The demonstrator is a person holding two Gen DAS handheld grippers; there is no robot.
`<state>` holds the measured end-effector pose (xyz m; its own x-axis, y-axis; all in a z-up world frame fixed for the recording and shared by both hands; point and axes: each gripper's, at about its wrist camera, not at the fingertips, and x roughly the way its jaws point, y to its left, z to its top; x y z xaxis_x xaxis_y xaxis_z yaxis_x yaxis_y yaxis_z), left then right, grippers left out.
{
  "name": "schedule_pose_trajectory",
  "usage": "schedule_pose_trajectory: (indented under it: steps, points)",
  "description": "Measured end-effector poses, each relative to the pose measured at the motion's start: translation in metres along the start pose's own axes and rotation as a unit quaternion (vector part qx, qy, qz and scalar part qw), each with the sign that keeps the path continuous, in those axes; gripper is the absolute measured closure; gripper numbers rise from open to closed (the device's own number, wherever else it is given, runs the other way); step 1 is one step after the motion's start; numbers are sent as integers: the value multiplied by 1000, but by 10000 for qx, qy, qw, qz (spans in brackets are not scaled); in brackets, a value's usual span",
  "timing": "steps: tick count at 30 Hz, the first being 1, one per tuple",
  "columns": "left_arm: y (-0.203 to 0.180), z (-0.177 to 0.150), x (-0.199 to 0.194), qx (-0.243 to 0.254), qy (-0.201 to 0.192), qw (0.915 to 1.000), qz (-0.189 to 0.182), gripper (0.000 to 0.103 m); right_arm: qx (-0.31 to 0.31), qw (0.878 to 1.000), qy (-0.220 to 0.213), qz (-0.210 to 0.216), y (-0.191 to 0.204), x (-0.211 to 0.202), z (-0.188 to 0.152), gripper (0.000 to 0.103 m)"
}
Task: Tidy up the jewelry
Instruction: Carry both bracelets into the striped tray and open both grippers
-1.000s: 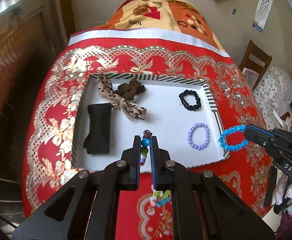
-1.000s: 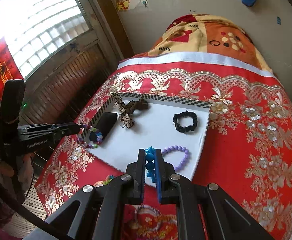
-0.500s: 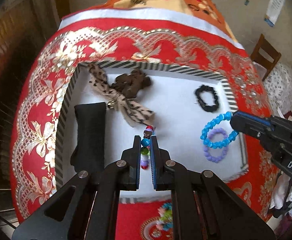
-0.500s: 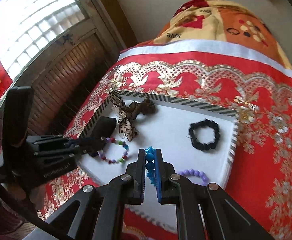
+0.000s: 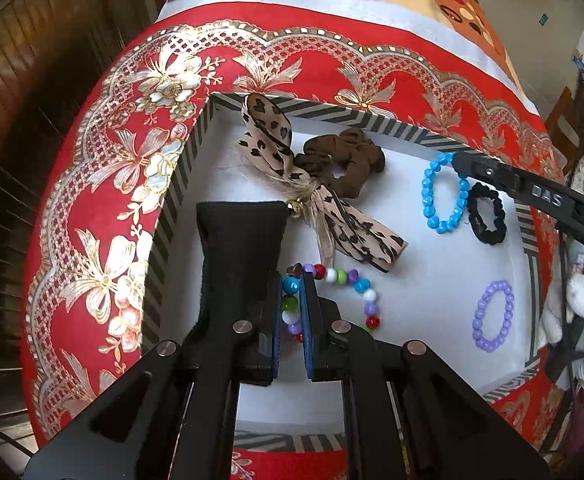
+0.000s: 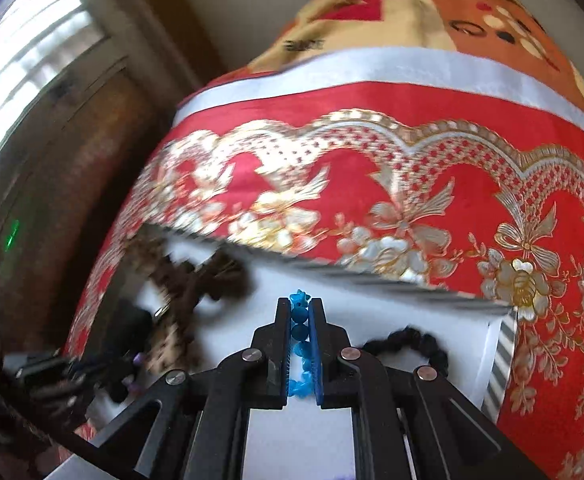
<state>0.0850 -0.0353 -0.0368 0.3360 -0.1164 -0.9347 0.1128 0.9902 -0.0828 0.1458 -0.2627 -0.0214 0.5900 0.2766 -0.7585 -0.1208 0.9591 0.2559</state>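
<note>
Both jaws are clenched on beads: the left gripper (image 5: 291, 294) pinches a multicolour bracelet (image 5: 345, 285) whose loop trails right of its tips over the white tray (image 5: 423, 280) floor, beside the black pouch (image 5: 240, 248); the right gripper (image 6: 299, 312) pinches a blue bracelet (image 5: 441, 192), its ring hanging long-axis up-down by the black scrunchie (image 5: 487, 214) near the far right corner. Each only needs lowering and releasing. Beads look hard and glossy, the leopard bow (image 5: 292, 184) and brown scrunchie (image 5: 345, 160) soft; the right view is blurred, so contact is unclear.
</note>
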Motion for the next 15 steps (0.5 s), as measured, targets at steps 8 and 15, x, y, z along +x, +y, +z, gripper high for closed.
schedule_pose_trajectory:
  steps: [8, 15]
  points:
    - [-2, 3, -1, 19, -187, 9998, -61, 72, -63, 9998, 127, -146, 1, 23, 3, 95]
    - [-3, 1, -9, -81, -318, 9995, -17, 61, -39, 9998, 135, -106, 1, 4, -7, 82]
